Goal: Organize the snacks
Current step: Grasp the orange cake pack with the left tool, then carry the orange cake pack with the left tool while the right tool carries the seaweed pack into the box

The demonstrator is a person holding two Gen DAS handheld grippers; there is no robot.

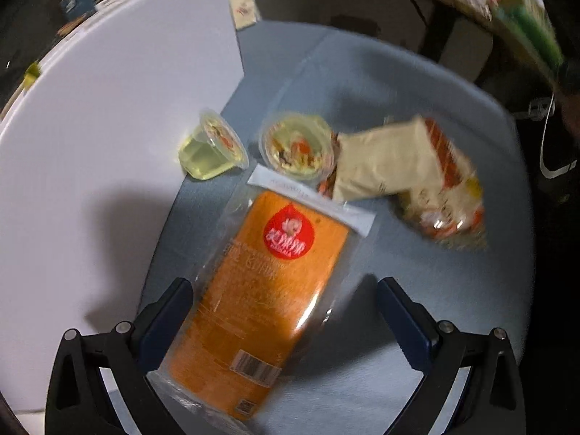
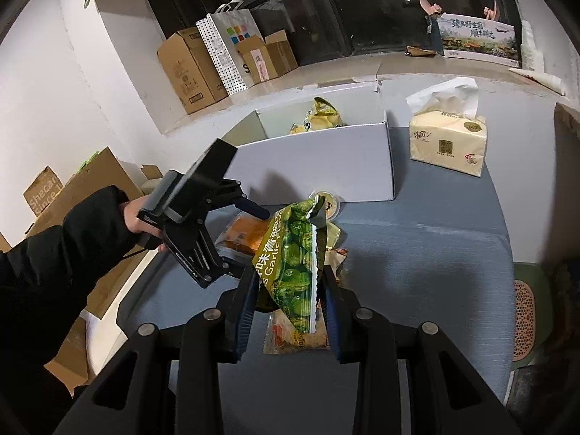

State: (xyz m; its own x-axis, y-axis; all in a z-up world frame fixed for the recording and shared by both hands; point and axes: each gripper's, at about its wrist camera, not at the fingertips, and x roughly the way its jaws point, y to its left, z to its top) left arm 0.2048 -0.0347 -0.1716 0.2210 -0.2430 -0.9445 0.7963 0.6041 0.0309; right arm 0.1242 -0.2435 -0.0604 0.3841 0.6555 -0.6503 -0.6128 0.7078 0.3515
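Note:
My left gripper [image 1: 284, 302] is open, its jaws on either side of an orange snack packet [image 1: 268, 297] that lies on the blue table; the packet also shows in the right wrist view [image 2: 244, 233]. Beyond it lie two jelly cups [image 1: 214, 148] [image 1: 297, 146] and a beige and orange snack bag [image 1: 409, 174]. My right gripper [image 2: 286, 290] is shut on a green pea snack bag [image 2: 293, 257], held above the table. The left gripper [image 2: 250, 239] is seen from the right wrist view. A white box [image 2: 326, 159] holds a yellow snack bag [image 2: 322, 116].
A tissue pack [image 2: 449, 137] stands on the table's far right. Another snack packet [image 2: 297, 333] lies under the right gripper. The white box wall [image 1: 108, 145] fills the left of the left wrist view. Cardboard boxes [image 2: 188, 69] and a paper bag [image 2: 232, 47] stand by the window.

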